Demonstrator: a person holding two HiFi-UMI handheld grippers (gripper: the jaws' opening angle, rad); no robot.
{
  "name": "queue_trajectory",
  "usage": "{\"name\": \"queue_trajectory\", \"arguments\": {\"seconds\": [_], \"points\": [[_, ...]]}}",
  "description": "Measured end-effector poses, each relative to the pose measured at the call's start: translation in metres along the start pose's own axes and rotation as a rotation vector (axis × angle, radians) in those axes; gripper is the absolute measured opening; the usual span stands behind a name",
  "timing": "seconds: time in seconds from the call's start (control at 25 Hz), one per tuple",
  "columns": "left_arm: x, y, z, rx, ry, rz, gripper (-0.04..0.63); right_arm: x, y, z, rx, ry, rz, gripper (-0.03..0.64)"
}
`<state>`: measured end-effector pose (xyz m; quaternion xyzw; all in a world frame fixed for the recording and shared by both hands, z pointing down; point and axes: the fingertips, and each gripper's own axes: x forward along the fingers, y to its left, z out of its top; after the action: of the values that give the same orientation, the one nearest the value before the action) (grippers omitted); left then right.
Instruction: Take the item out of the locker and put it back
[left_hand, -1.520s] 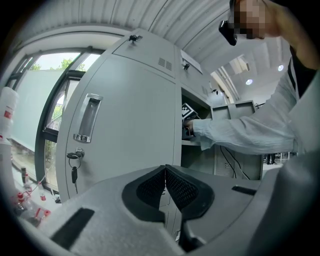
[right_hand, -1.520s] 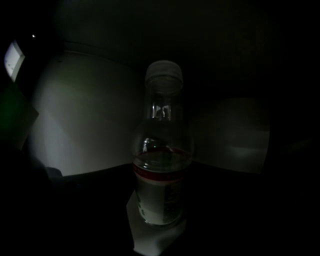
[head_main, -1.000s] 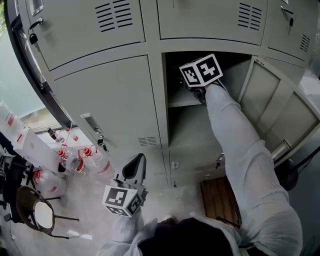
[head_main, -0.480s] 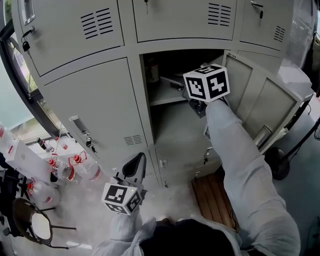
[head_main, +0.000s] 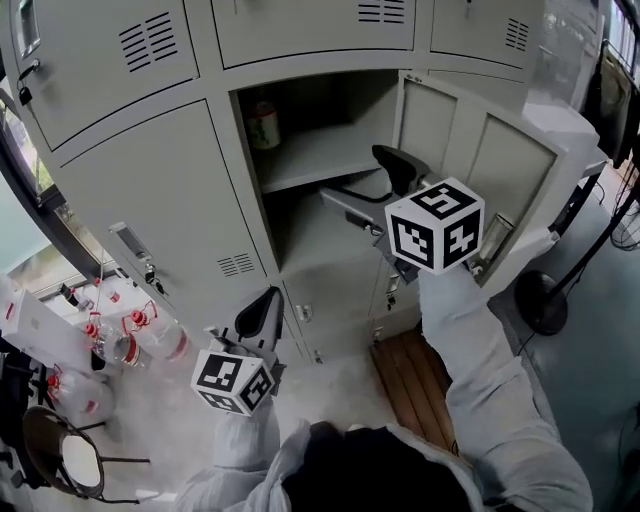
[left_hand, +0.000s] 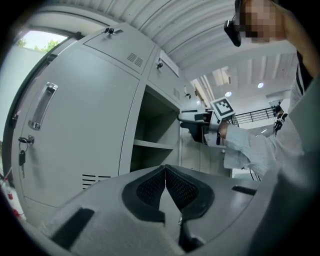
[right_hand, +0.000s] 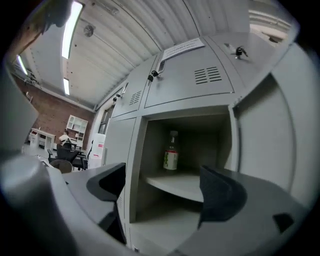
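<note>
A small bottle (head_main: 263, 122) with a green-and-white label stands upright at the back left of the shelf (head_main: 320, 152) in the open locker; in the right gripper view the bottle (right_hand: 171, 151) is centred between the jaws, well beyond them. My right gripper (head_main: 366, 186) is outside the locker in front of the shelf, open and empty. Its door (head_main: 440, 128) is swung out to the right. My left gripper (head_main: 258, 318) hangs low in front of the closed lower-left door, shut on nothing, its pads (left_hand: 181, 187) pressed together.
Closed grey locker doors (head_main: 150, 190) surround the open one. Several clear water bottles (head_main: 130, 335) and a round stool (head_main: 60, 455) are on the floor at left. A wooden board (head_main: 405, 365) lies below the locker, and a black stand base (head_main: 545, 300) is at right.
My right gripper has drawn back out of the locker, down and toward me, with open jaws. The bottle stays on the shelf. The left gripper has barely moved.
</note>
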<state>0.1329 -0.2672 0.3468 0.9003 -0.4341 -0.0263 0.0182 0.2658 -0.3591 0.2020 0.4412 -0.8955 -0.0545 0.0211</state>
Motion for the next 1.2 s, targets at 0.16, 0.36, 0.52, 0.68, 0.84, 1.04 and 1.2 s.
{"name": "queue_trajectory", "arguments": {"seconds": [0.16, 0.36, 0.52, 0.68, 0.84, 1.04, 1.2], "points": [[0.000, -0.012, -0.004, -0.002, -0.008, -0.012, 0.009, -0.037, 0.005, -0.035, 0.026, 0.009, -0.045, 0.441], [-0.002, -0.023, -0.014, -0.010, -0.009, -0.003, 0.008, -0.074, 0.023, -0.072, 0.026, 0.020, -0.082, 0.341], [-0.005, -0.029, -0.027, -0.023, 0.004, 0.008, 0.009, -0.098, 0.043, -0.106, 0.063, 0.031, -0.076, 0.277], [-0.009, -0.033, -0.041, -0.057, 0.026, 0.018, 0.008, -0.122, 0.047, -0.134, 0.156, 0.000, -0.126, 0.164], [-0.012, -0.039, -0.053, -0.072, 0.049, 0.022, 0.009, -0.139, 0.052, -0.165, 0.239, 0.004, -0.133, 0.130], [-0.015, -0.047, -0.068, -0.101, 0.070, 0.029, 0.009, -0.156, 0.050, -0.186, 0.272, -0.025, -0.198, 0.000], [-0.018, -0.050, -0.080, -0.110, 0.091, 0.044, 0.008, -0.158, 0.050, -0.199, 0.275, -0.019, -0.208, 0.000]]}}
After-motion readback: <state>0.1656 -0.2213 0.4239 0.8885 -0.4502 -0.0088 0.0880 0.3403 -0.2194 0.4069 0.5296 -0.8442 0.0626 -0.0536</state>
